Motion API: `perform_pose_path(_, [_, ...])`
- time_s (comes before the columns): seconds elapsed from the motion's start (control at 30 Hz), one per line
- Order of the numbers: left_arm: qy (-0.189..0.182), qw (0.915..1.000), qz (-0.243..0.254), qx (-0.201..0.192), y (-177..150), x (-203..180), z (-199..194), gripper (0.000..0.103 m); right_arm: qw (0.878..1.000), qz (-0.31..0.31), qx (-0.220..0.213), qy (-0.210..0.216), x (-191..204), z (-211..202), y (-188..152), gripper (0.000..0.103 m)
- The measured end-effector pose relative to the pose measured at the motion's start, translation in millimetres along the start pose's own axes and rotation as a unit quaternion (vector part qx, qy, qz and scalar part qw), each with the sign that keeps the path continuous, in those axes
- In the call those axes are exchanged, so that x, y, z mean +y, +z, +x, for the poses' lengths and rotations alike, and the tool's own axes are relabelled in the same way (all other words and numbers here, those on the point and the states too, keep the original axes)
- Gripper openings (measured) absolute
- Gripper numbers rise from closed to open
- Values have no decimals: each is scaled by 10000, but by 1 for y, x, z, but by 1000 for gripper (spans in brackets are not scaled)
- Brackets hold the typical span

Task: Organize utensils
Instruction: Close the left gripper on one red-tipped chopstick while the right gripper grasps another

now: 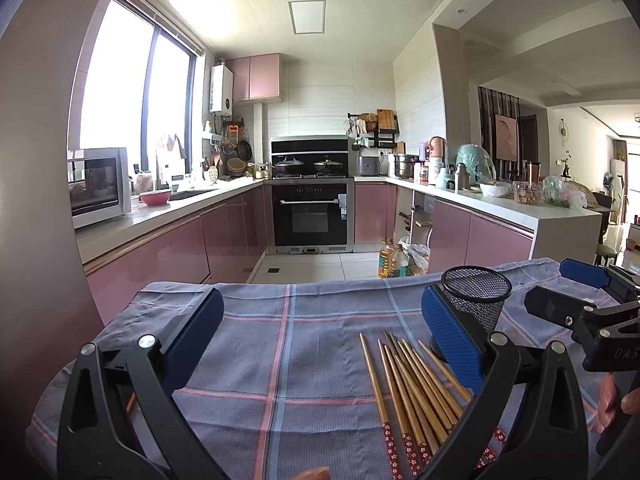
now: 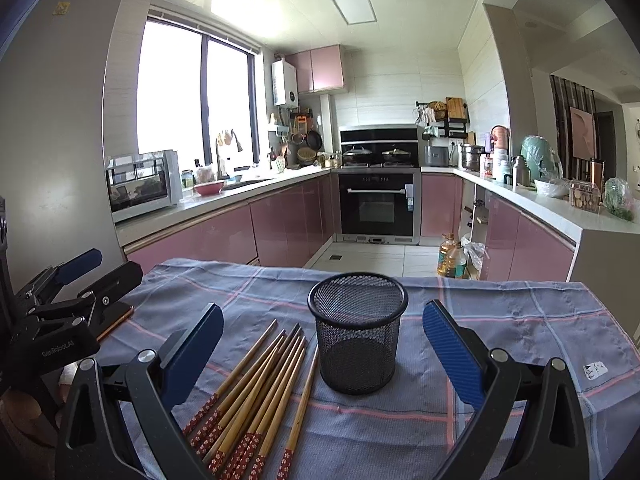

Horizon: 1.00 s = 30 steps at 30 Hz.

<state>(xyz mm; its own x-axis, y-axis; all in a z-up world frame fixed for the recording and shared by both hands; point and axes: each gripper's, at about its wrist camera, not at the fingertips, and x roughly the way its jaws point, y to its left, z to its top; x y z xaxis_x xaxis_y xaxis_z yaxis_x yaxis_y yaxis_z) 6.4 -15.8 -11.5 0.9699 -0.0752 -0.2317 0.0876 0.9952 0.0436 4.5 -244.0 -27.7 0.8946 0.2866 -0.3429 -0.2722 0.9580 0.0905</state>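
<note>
right wrist view: round black mesh cup, bamboo chopsticks beside; both jaws spread.

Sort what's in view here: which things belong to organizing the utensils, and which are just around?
Job: chopsticks lying loose on the cloth; empty mesh holder standing upright beside them.

Just around: checked tablecloth, microwave, pink bowl, oil bottles.

"GenRobot.AI" is read in white letters on the black body of the left hand-held gripper. On the right hand-held gripper, only the letters "DAS" are seen. Other labels cannot be read.
</note>
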Motion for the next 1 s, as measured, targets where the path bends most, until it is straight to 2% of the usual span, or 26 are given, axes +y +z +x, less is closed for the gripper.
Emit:
perform_pose_path(0.13, [-202,9975,172,649,-9,1,24,98,9966,-118,811,114,1,23,-15,96])
perform_pose_path(0.37, [-498,9788,442,1938,-37,3,73,97,9829,-252,1821,118,9,56,-43,66])
perform_pose_path(0.43, [-532,9730,531,2183,-45,2,83,95,9776,-198,2093,124,9,67,-48,59])
perform_pose_path(0.47, [-578,9700,573,2291,-50,1,88,94,9754,-177,2193,131,8,71,-50,52])
perform_pose_path(0.53, [-617,9649,617,2476,-57,-2,96,85,9712,-150,2376,133,9,79,-54,44])
perform_pose_path(0.63, [-763,9576,582,2717,-64,-4,107,80,9676,-44,2514,207,7,86,-56,38])
perform_pose_path(0.73, [-894,9539,586,2805,-65,-6,114,77,9669,-46,2542,208,6,88,-55,36])
perform_pose_path(0.87, [-978,9489,662,2927,-67,-15,123,70,9658,-20,2585,218,4,94,-53,27])
perform_pose_path(1.0, [-1057,9410,668,3144,-70,-20,136,56,9647,14,2623,239,1,102,-49,22])
